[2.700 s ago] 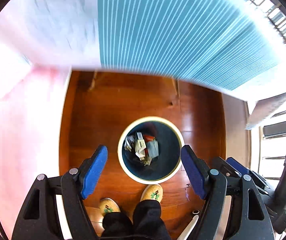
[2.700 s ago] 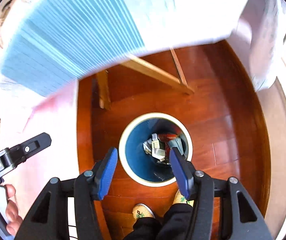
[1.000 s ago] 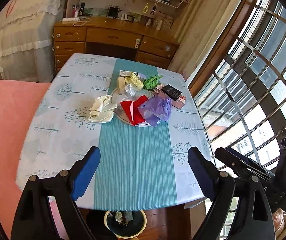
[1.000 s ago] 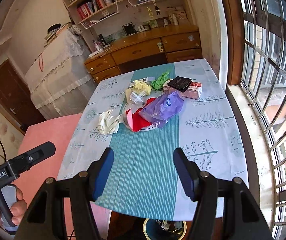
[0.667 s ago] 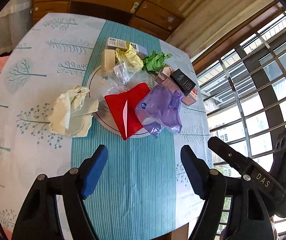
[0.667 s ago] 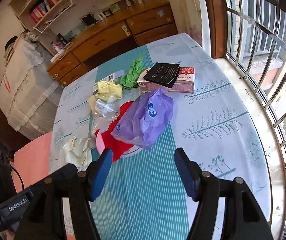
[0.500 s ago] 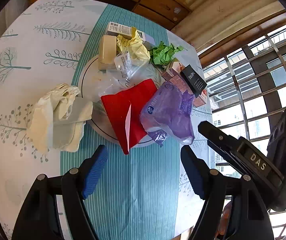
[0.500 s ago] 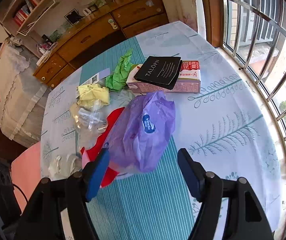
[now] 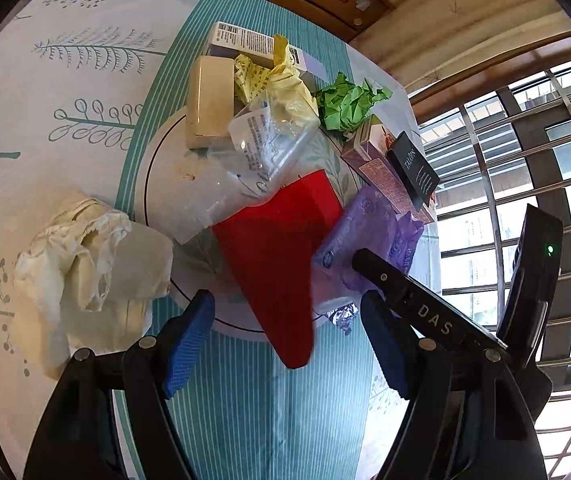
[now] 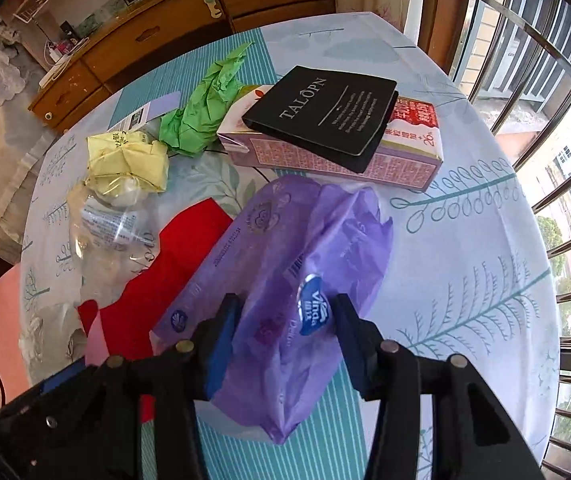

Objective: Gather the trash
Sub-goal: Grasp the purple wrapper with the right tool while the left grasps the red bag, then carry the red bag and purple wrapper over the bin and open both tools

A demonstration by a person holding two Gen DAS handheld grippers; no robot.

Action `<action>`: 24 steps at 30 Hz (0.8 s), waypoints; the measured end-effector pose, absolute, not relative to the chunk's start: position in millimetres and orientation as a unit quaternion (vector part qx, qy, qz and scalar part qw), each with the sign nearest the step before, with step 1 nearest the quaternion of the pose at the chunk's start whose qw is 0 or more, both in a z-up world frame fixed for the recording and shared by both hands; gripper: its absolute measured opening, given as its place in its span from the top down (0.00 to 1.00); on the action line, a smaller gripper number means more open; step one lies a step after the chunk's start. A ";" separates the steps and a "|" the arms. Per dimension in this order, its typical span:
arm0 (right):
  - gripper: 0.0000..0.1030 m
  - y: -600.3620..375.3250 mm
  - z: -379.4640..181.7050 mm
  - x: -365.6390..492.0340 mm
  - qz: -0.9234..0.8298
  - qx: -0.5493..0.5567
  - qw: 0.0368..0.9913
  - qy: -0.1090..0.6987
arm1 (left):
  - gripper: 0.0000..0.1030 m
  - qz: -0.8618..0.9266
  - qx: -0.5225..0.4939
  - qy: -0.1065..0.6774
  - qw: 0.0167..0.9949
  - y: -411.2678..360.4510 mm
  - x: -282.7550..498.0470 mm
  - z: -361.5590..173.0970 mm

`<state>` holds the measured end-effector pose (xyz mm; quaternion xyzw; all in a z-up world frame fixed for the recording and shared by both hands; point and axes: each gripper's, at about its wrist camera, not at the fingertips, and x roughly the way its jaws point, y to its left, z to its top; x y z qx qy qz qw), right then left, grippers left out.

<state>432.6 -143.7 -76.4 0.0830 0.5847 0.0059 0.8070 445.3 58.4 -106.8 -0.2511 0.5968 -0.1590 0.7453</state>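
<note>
Right hand-held gripper (image 10: 285, 344), just closing, pinches purple plastic bag (image 10: 309, 248) lying on plate (image 9: 157, 184); left hand-held gripper (image 9: 285, 344) spread.

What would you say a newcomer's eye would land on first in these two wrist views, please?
Probably the red paper, lying across the near edge of the round plate on the teal-striped runner, directly ahead of the open left gripper. Next, the purple plastic wrapper beside it, which sits between the right gripper fingers as its jaws have just been closing. Behind them, a black wallet rests on a pink carton.
</note>
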 end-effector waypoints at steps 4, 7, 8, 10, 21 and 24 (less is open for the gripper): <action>0.66 -148.2 -73.5 422.9 0.016 0.063 0.813 0.579 | 0.28 -0.148 -0.250 0.607 0.739 53.2 454.5 -111.4; 0.68 -153.0 -71.6 414.1 0.019 0.061 0.814 0.578 | 0.28 -0.139 -0.248 0.613 0.737 48.0 461.8 -115.5; 0.68 -154.7 -71.8 411.4 0.020 0.064 0.813 0.578 | 0.28 -0.134 -0.248 0.615 0.736 47.1 464.3 -116.7; 0.69 -157.9 -72.4 405.9 0.021 0.070 0.813 0.577 | 0.28 -0.123 -0.250 0.620 0.733 42.8 470.6 -119.0; 0.71 -162.8 -71.2 383.4 0.018 0.090 0.817 0.569 | 0.28 -0.033 -0.198 0.643 0.740 1.9 506.2 -114.4; 0.71 -169.1 -71.3 378.5 0.014 0.105 0.817 0.567 | 0.28 -0.021 -0.159 0.644 0.748 -19.5 515.2 -110.2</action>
